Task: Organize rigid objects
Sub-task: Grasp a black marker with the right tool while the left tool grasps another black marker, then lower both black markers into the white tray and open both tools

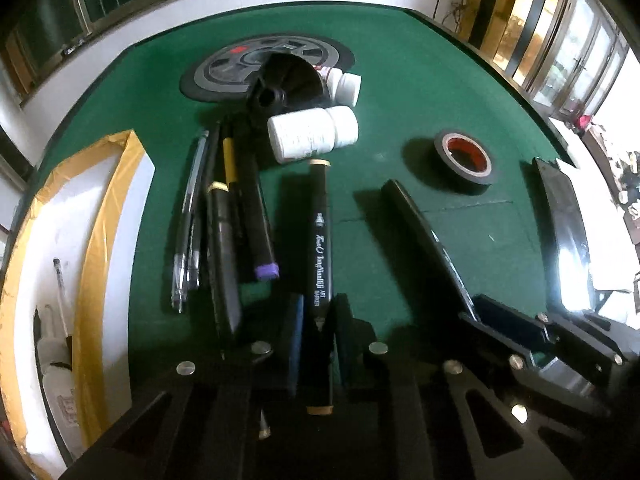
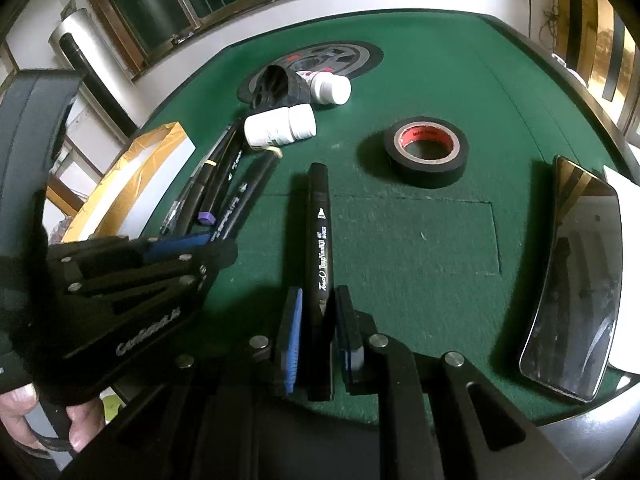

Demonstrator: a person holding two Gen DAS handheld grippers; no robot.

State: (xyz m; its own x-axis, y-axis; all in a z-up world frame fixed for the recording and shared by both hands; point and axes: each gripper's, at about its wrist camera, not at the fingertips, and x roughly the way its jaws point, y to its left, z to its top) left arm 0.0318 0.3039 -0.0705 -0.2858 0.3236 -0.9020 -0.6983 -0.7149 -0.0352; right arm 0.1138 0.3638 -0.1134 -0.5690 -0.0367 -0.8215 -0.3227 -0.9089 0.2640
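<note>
My left gripper (image 1: 317, 312) is shut on a black art marker (image 1: 319, 240) with tan end caps, held over the green table beside a row of pens and markers (image 1: 224, 224). My right gripper (image 2: 318, 306) is shut on another black art marker (image 2: 319, 236) pointing toward the table's middle. The left gripper (image 2: 192, 248) also shows at the left of the right wrist view, and the right marker (image 1: 424, 232) shows in the left wrist view. The row of pens (image 2: 218, 184) lies left of my right gripper.
Two white pill bottles (image 1: 314, 132) (image 1: 344, 86) and a black fan-shaped part (image 1: 288, 80) lie near a round mat (image 1: 224, 76). A black tape roll (image 2: 426, 150) sits at centre right. A phone (image 2: 576, 272) lies at the right edge. A taped white box (image 1: 60, 240) stands left.
</note>
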